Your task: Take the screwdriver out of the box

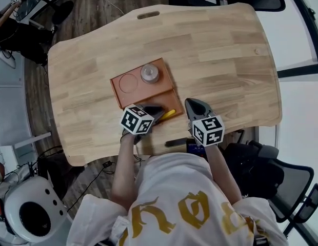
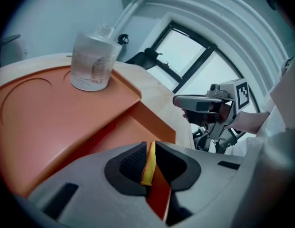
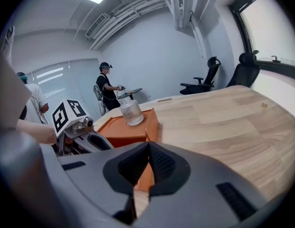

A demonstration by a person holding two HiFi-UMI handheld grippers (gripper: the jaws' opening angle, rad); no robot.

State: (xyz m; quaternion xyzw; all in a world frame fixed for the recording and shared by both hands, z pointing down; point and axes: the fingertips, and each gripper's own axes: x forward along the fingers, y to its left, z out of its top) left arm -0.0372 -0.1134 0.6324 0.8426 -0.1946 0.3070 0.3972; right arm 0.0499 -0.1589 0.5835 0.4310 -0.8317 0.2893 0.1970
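Observation:
An orange box point(image 1: 129, 97) point(image 2: 62, 122) point(image 3: 131, 134) lies mid-table, and a clear jar point(image 1: 150, 73) point(image 2: 93, 63) point(image 3: 132, 112) stands on its raised part. The yellow-handled screwdriver point(image 1: 169, 114) lies in the box's lower front compartment. My left gripper point(image 1: 158, 110) point(image 2: 152, 144) points down at that compartment with its jaws a narrow slit apart. The yellow handle point(image 2: 148, 167) shows in the slit, and I see no pad pressing on it. My right gripper point(image 1: 191, 102) point(image 3: 148, 144) hovers just right of the box, shut and holding nothing.
The wooden table point(image 1: 220, 50) has its front edge just behind both grippers. A dark flat object point(image 1: 175, 142) sits at that edge. Black office chairs point(image 3: 209, 75) stand beyond the far side, and a person point(image 3: 107, 87) stands at a small round table in the background.

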